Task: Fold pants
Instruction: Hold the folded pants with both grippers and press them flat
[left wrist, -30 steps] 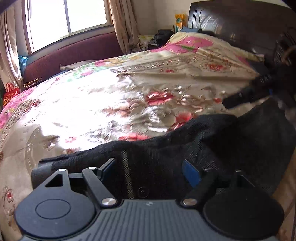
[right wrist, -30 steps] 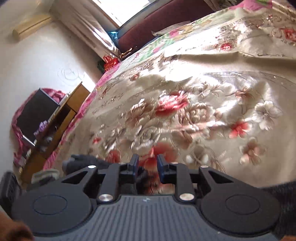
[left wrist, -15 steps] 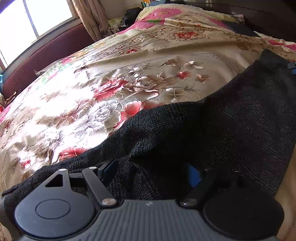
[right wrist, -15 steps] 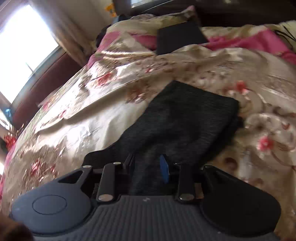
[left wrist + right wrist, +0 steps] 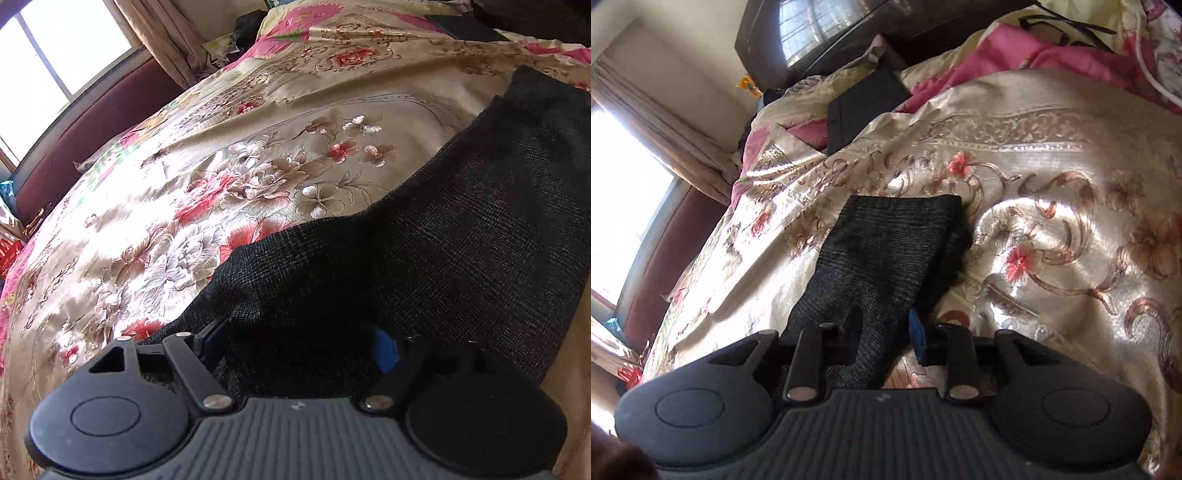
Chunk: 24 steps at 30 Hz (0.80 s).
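Observation:
The dark grey checked pants point(image 5: 461, 236) lie folded lengthwise on the floral bedspread point(image 5: 207, 192). In the left wrist view they run from my left gripper point(image 5: 299, 343) up to the right. That gripper's jaws stand wide apart with pants fabric between them. In the right wrist view the pants point(image 5: 886, 254) stretch away from my right gripper point(image 5: 884, 332), ending in a squared far edge. Its jaws stand apart with the fabric passing between them, not pinched.
A dark flat object point(image 5: 864, 107) lies near the pillows and the dark headboard point(image 5: 820, 33). A window with curtains point(image 5: 48, 62) and a maroon padded bench point(image 5: 92, 136) run along the bed's far side. White and black cables point(image 5: 1145, 62) lie at the bed's top right.
My right gripper swung from the bed's foot to the pants and its jaws spread wider. The left view shifted closer along the pants, jaws still wide.

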### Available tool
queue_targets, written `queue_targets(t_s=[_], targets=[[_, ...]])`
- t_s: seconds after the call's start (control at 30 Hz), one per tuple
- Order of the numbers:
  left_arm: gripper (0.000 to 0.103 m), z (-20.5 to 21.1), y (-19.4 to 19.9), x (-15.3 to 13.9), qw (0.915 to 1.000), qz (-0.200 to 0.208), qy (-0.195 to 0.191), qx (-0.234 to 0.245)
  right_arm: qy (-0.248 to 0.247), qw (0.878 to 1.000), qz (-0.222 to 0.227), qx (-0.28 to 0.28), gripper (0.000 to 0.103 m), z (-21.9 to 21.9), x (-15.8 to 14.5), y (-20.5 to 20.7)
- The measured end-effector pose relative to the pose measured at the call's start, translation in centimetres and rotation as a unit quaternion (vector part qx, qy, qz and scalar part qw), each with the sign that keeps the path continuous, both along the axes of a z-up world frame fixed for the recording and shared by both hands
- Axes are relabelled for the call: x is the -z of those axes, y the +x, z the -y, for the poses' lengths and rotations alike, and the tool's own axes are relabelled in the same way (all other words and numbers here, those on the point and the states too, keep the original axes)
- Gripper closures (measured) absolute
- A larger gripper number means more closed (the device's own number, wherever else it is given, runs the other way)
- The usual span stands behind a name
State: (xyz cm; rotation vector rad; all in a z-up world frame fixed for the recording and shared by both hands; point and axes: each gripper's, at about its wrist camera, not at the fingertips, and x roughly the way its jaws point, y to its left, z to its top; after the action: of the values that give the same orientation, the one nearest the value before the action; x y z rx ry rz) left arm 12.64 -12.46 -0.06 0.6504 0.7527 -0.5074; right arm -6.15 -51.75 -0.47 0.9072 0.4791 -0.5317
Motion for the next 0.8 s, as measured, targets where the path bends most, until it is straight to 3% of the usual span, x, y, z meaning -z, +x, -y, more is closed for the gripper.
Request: queue_targets(t_s=[0.07, 0.13, 0.23, 0.43, 0.57, 0.7, 0.8], targets=[[0.012, 0.1, -0.2, 0.0, 1.0, 0.004, 0.005, 0.003, -0.005, 1.0, -0.006, 0.0, 0.096, -0.1, 0.3, 0.1], [0.012, 0.0, -0.3, -0.1, 1.0, 0.004, 0.003, 0.003, 0.016, 1.0, 0.008, 0.001, 0.099, 0.6, 0.8, 0.0], [0.012, -0.3, -0.5, -0.3, 1.0, 0.003, -0.003, 0.002, 0.072, 0.997, 0.037, 0.018, 0.098, 1.6, 1.6, -1.0], [0.012, -0.2, -0.9, -0.1, 0.9999, 0.01, 0.0, 0.006, 0.089, 0.995, 0.035, 0.003, 0.086, 1.9, 1.7, -0.3], [0.012, -0.4, -1.0, -0.2, 0.9999, 0.008, -0.005, 0.006, 0.084, 0.996, 0.043, 0.007, 0.099, 1.5, 1.2, -0.6], [0.012, -0.5, -1.1, -0.2, 0.9999, 0.009, -0.004, 0.012, 0.093, 0.993, 0.079, 0.008, 0.1, 0.5, 0.1, -2.6], [0.012, -0.5, -1.0, 0.0, 0.9999, 0.009, -0.005, 0.012, 0.103, 0.991, 0.078, 0.018, 0.1, -0.3, 0.6, -3.5]])
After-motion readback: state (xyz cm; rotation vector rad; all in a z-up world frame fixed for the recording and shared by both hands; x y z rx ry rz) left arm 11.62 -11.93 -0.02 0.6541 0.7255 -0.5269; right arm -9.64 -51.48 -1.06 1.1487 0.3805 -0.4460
